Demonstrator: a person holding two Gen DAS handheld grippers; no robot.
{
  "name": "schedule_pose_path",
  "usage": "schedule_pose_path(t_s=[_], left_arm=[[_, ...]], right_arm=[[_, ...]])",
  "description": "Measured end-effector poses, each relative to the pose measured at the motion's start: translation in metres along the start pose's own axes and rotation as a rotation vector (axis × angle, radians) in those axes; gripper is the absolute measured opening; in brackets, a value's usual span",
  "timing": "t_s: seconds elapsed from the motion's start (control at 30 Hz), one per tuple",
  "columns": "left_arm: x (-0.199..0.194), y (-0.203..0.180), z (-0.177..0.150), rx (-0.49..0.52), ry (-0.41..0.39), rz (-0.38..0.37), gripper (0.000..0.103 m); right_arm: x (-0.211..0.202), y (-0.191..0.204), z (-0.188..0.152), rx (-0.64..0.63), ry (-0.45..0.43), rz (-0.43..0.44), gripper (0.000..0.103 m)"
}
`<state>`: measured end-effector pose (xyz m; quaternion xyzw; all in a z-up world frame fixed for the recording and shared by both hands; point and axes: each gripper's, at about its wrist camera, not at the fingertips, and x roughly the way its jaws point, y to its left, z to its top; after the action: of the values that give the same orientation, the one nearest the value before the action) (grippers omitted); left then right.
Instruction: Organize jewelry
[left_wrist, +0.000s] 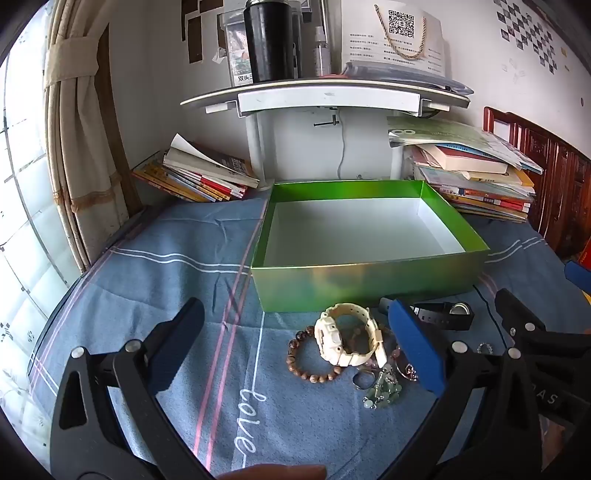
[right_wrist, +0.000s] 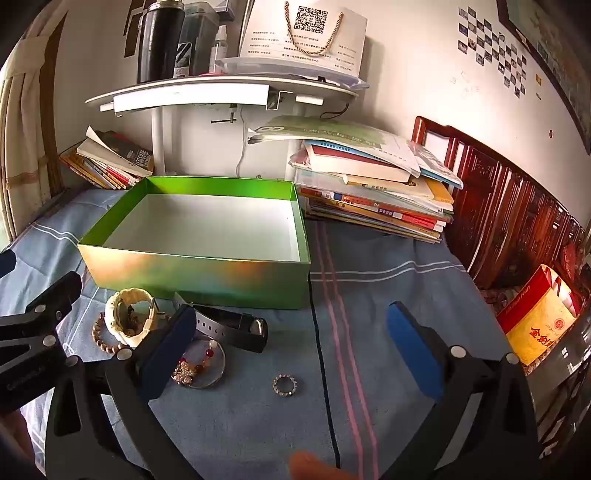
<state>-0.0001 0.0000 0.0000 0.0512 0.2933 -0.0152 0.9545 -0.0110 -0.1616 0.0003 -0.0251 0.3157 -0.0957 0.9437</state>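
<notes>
An empty green box (left_wrist: 362, 284) (right_wrist: 192, 277) with a white floor stands on the blue cloth. In front of it lie a cream watch (left_wrist: 347, 336) (right_wrist: 127, 317), a brown bead bracelet (left_wrist: 310, 363) (right_wrist: 103, 338), a black watch (left_wrist: 443, 314) (right_wrist: 236, 328), a green bead piece (left_wrist: 382, 391), a star brooch (right_wrist: 186, 373) on a clear disc and a silver ring (right_wrist: 285, 384). My left gripper (left_wrist: 295, 343) hangs open above the cloth, the cream watch between its fingers untouched. My right gripper (right_wrist: 291, 339) is open over the ring.
Book stacks lie behind the box at left (left_wrist: 199, 173) and right (left_wrist: 476, 173) (right_wrist: 376, 192). A white shelf stand (left_wrist: 325, 96) holds a black bottle (left_wrist: 269, 40). A dark wooden headboard (right_wrist: 509, 206) and a red-yellow bag (right_wrist: 535, 317) flank the right edge.
</notes>
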Motion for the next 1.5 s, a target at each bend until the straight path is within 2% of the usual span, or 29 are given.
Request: schedule_pose_path(t_s=[1.5], left_arm=[[0.0023,0.0004,-0.0003,-0.005,0.014,-0.005,0.099]], right_arm=[[0.0021,0.0003,0.0013,0.019,0.012,0.027,0.101]])
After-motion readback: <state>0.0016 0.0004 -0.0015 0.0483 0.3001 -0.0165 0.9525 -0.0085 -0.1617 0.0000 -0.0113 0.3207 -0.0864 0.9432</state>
